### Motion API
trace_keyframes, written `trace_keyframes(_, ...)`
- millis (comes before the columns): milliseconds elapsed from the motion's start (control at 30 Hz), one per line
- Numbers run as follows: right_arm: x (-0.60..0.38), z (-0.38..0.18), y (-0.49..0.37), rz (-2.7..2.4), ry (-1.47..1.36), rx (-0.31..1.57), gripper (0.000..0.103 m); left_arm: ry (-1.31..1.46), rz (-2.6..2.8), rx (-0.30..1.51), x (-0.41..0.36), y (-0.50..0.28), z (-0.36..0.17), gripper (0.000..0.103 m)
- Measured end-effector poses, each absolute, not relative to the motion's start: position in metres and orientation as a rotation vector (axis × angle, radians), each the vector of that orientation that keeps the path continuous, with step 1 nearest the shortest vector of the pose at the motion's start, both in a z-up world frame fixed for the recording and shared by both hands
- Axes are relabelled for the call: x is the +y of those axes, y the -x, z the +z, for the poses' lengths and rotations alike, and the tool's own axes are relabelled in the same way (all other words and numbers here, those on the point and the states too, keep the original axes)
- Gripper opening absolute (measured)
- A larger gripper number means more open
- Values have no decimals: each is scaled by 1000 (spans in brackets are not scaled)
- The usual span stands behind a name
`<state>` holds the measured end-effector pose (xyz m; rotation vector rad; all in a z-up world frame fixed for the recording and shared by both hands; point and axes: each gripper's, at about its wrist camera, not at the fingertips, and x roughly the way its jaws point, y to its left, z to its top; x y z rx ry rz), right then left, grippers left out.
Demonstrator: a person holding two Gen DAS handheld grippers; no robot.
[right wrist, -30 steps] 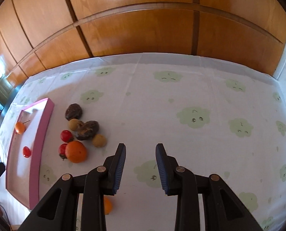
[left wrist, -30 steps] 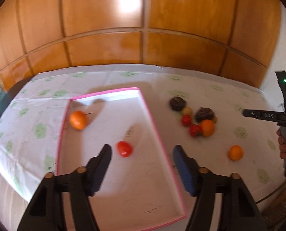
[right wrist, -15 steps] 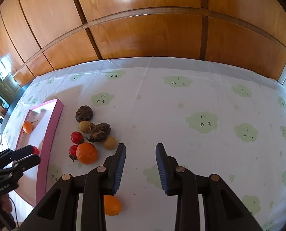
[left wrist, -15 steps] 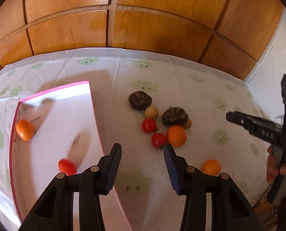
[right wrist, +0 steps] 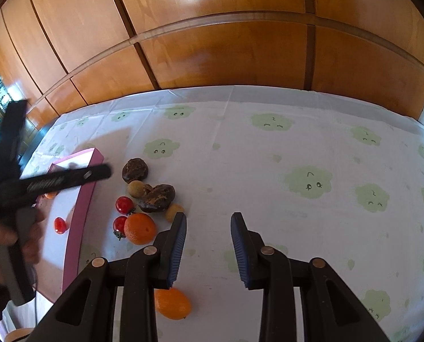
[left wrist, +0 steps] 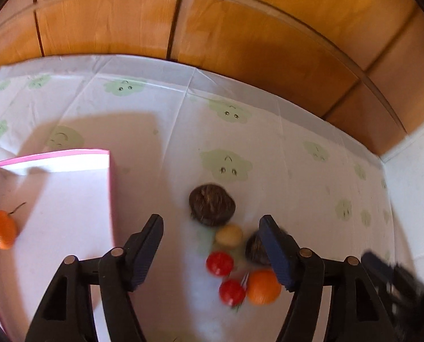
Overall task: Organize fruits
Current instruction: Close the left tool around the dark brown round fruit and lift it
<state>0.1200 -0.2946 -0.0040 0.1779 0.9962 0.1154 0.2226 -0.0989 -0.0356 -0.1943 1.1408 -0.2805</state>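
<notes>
Nearest the right wrist camera, the right gripper (right wrist: 208, 246) hangs over bare tablecloth with its blue-padded jaws a narrow gap apart and nothing between them. A small oval orange fruit (right wrist: 172, 303) lies on the cloth just under its left finger.

In the left wrist view, the left gripper (left wrist: 212, 252) has its jaws spreading apart, released, above the loose pile of fruit. No pad presses on anything; several fruits show in the gap between the fingers. Closest there are two red cherry tomatoes (left wrist: 232, 291) and a round orange (left wrist: 263, 286), the orange beside the right finger. Just beyond lie a small yellowish round fruit (left wrist: 229, 235), a dark brown wrinkled fruit (left wrist: 254, 249) partly hidden behind the right finger, and a larger dark brown round fruit (left wrist: 212, 208) farthest out. These fruits sit close together on the white tablecloth with pale green cloud faces (left wrist: 283, 154).

To the left stands the pink-rimmed white tray (left wrist: 109, 176), apart from the pile. Inside it rests a small orange fruit with a thin stem (left wrist: 0, 229), and the right wrist view shows a red cherry tomato in the tray (right wrist: 59, 225), near the person's hand (right wrist: 1, 242) holding the left gripper's handle.

Behind the table rise glossy wooden wall panels (right wrist: 212, 42).
</notes>
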Motion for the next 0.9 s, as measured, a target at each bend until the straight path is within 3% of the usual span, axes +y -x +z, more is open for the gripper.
trace_keyframes(233,-299,-1,-122,121,-213,989,36,189,-238,1212,-119,-252,-63,77)
trace_keyframes(333,-300,-1,-123,122,-223,987,36,184,-250,1237,-124,-260,-73,70)
trace_keyframes(400,-300,-1,-123,118,-224,988,36,136,-231,1220,-127,-261,-74,50)
trace_keyframes(433,-300,-2,-123,115,-223,992,36,108,-236,1206,-129,-261,-74,48)
trace_keyframes(900,-291,-24,-128,123,-167,1068,34,79,-345,1006,-84,-189,-14,47)
